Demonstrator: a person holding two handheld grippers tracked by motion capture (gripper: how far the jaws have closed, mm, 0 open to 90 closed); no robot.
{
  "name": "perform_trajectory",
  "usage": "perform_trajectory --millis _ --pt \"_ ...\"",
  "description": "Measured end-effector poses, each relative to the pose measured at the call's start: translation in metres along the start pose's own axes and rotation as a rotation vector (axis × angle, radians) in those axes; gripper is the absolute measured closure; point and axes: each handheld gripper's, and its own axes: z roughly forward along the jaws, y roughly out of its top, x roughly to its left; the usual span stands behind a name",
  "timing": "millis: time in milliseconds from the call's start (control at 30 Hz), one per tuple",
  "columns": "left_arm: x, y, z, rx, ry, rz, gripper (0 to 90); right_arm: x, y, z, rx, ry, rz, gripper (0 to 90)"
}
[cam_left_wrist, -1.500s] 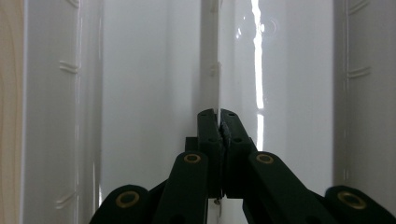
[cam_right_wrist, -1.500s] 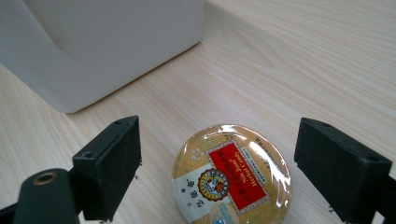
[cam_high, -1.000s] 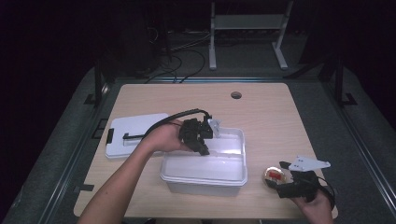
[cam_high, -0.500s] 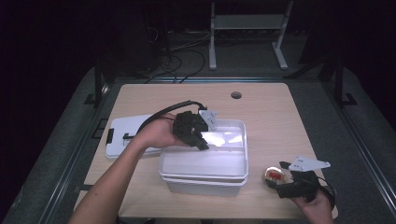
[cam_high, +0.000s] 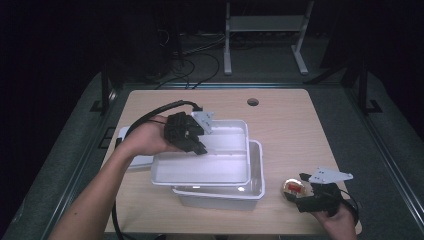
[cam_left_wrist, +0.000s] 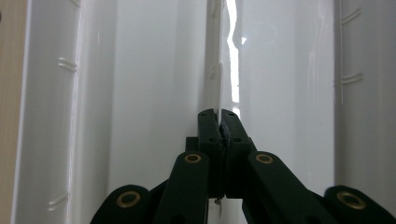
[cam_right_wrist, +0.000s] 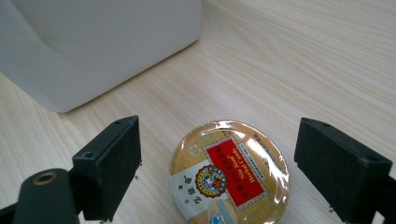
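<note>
Hovering at the near right corner of the bench (cam_high: 300, 115), the right gripper (cam_right_wrist: 219, 158) stands released, its jaws spread wide on either side of a round gold tin (cam_right_wrist: 229, 172) with a red label that lies flat on the wood between them, touched by neither. From the high view the right gripper (cam_high: 312, 196) sits in a hand at the bench's front edge, with the round gold tin (cam_high: 292, 187) just beside it and just to the right of the lower white bin (cam_high: 250, 192). That lower white bin rests on the bench near its front. Above it and shifted to the left of it, the upper white tray (cam_high: 200, 167) is lifted clear at a slight tilt. The left gripper (cam_high: 192, 142) is clenched on the far left rim of the upper white tray; the left gripper view shows the left gripper (cam_left_wrist: 218, 116) with its jaws pressed together on the thin white wall. A flat white lid (cam_high: 137, 160) lies on the bench to the left of the lower white bin, partly covered by the person's forearm. Beyond the bins, a round hole (cam_high: 253, 102) marks the far side of the bench.
</note>
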Motion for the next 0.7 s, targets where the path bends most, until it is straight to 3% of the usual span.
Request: perform_trajectory --millis 267,300,333,467,500,533,667,700 --pt "-0.003 -0.046 -0.031 -0.011 0.054 -0.075 89.3 0.000 0.000 -0.001 -0.001 -0.008 -0.002 14.2" --pt "-0.003 -0.046 -0.031 -0.011 0.054 -0.075 89.3 0.000 0.000 -0.001 -0.001 -0.008 -0.002 14.2" --pt "-0.004 -0.057 -0.037 -0.014 0.061 -0.095 89.3 -0.001 0.001 -0.001 -0.001 -0.009 0.000 14.2" --pt "-0.005 -0.074 -0.044 -0.014 0.081 -0.124 89.3 0.000 0.001 -0.001 0.001 -0.010 -0.002 14.2" --pt "-0.006 -0.085 -0.049 -0.019 0.090 -0.138 89.3 0.000 0.001 -0.001 0.000 -0.012 -0.002 14.2" --pt "-0.006 -0.085 -0.049 -0.019 0.090 -0.138 89.3 0.000 0.001 -0.001 0.000 -0.012 -0.002 14.2" --pt "-0.011 -0.113 -0.057 -0.021 0.111 -0.180 89.2 -0.001 0.001 -0.001 -0.005 -0.019 0.003 14.1" --pt "-0.011 -0.113 -0.057 -0.021 0.111 -0.180 89.3 -0.001 0.001 -0.001 -0.005 -0.019 0.003 14.1"
